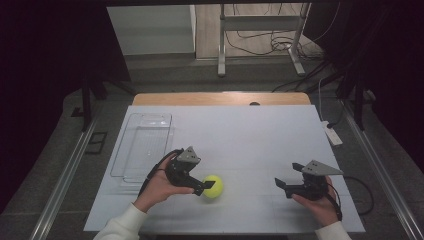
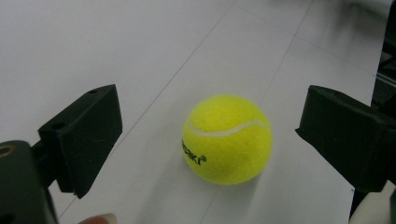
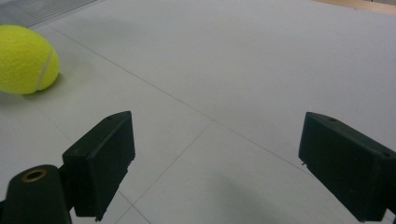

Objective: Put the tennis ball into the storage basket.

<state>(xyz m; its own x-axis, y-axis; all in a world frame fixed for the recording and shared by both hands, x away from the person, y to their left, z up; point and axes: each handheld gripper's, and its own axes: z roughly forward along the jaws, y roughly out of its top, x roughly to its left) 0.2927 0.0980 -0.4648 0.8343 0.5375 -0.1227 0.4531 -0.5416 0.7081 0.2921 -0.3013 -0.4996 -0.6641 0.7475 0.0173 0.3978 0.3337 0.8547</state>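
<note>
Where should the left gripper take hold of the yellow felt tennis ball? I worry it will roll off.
Across its widest middle, coming level from the left gripper side: the yellow felt tennis ball rests free on the white table, already between open jaws, so probably close evenly.

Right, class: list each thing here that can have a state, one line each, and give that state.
Tennis ball: resting on the table, between open jaws, untouched.
Left gripper: open, either side of the ball.
Right gripper: open, nothing between its jaws.
Clear plastic tray: upright on the table, nothing inside.
</note>
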